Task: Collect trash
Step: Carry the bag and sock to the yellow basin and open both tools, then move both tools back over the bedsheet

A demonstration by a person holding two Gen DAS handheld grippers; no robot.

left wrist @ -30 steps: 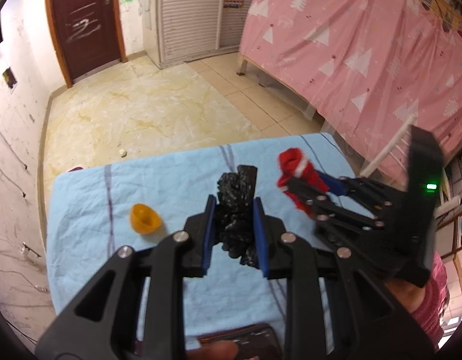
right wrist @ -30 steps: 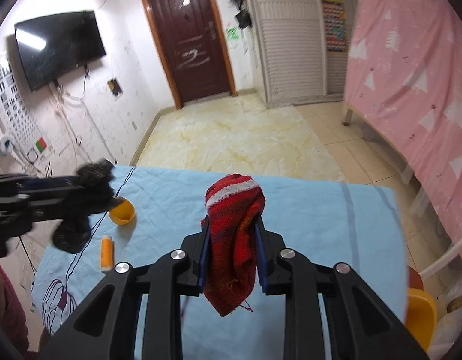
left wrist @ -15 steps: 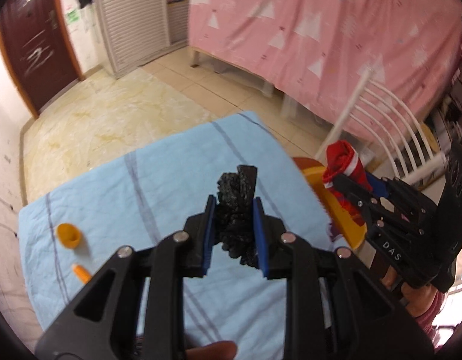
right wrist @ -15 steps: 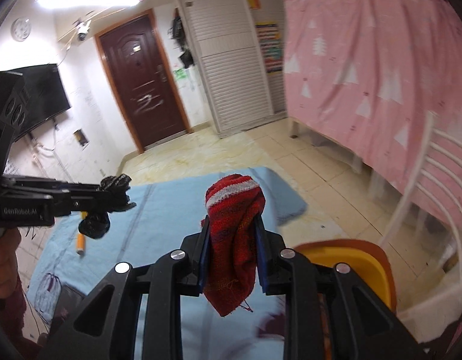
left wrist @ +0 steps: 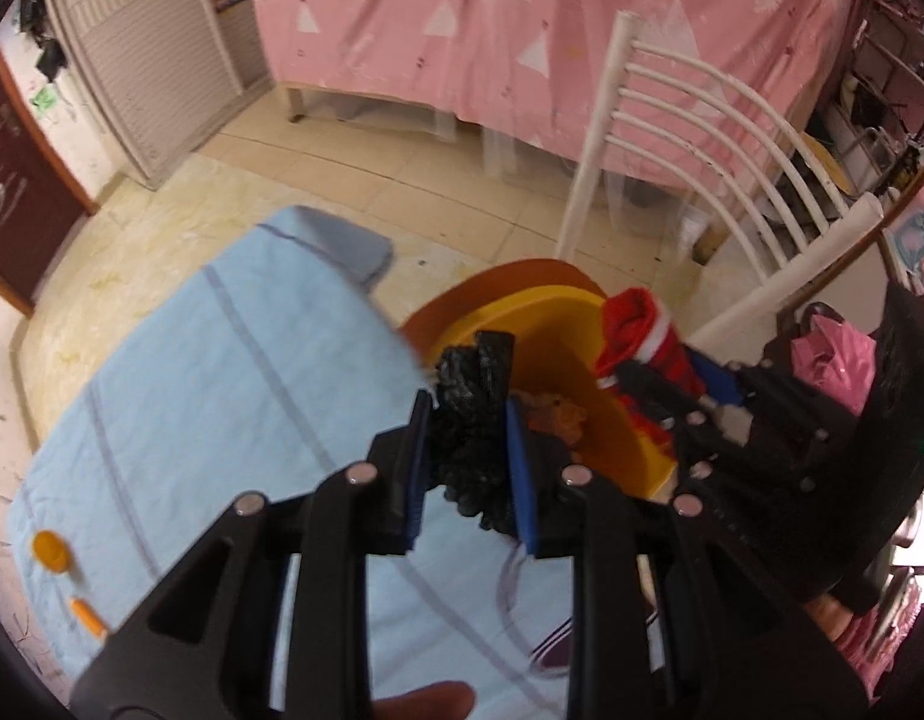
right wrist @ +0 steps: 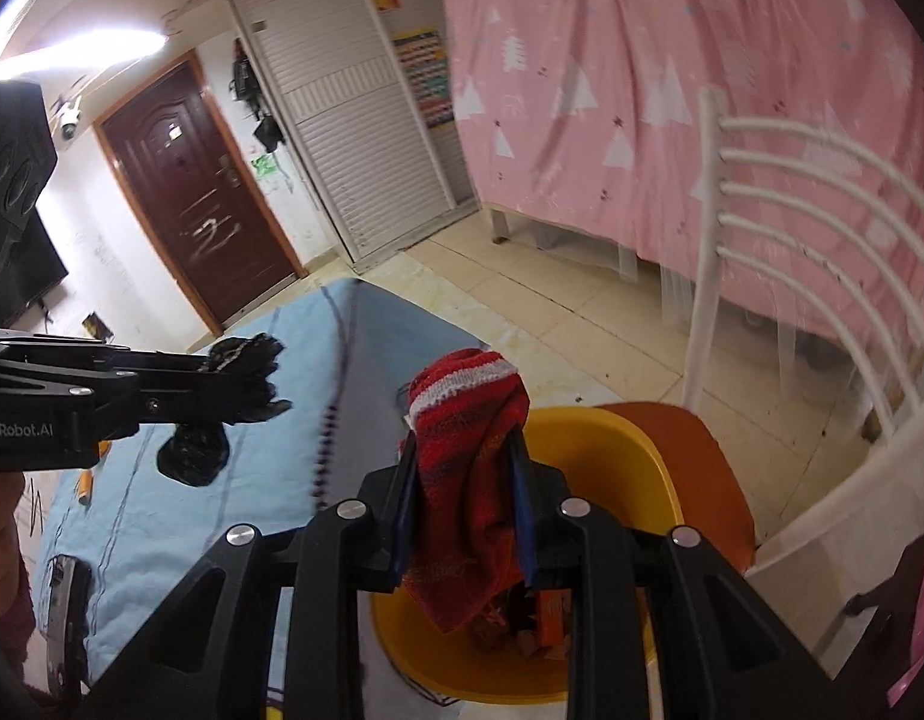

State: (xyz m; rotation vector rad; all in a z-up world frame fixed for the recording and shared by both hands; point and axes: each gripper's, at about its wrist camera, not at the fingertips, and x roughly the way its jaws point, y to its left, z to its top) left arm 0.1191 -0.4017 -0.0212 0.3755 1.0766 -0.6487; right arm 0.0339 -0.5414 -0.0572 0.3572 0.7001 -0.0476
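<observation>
Both hand-held grippers have swung from the tabletop to the yellow plastic bin [right wrist: 606, 450] at lower centre, the left hand-held gripper [left wrist: 469, 450] pinching crumpled black plastic [left wrist: 471, 420], the right hand-held gripper [right wrist: 465, 504] pinching a red knitted sock [right wrist: 468, 468], ready for dropping.

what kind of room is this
Most likely a bedroom or dorm-style living room in a home. A pink curtain with a tree print hangs around what looks like a bed frame, a louvred wardrobe stands by the dark wooden door, and a white chair sits on the tiled floor.

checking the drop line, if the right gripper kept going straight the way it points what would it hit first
Most likely the inside of the yellow bin: the right gripper, shut on the red knitted sock, points down into its opening. The sock's hanging end would probably touch the scraps already inside first, though depth is unclear.
</observation>
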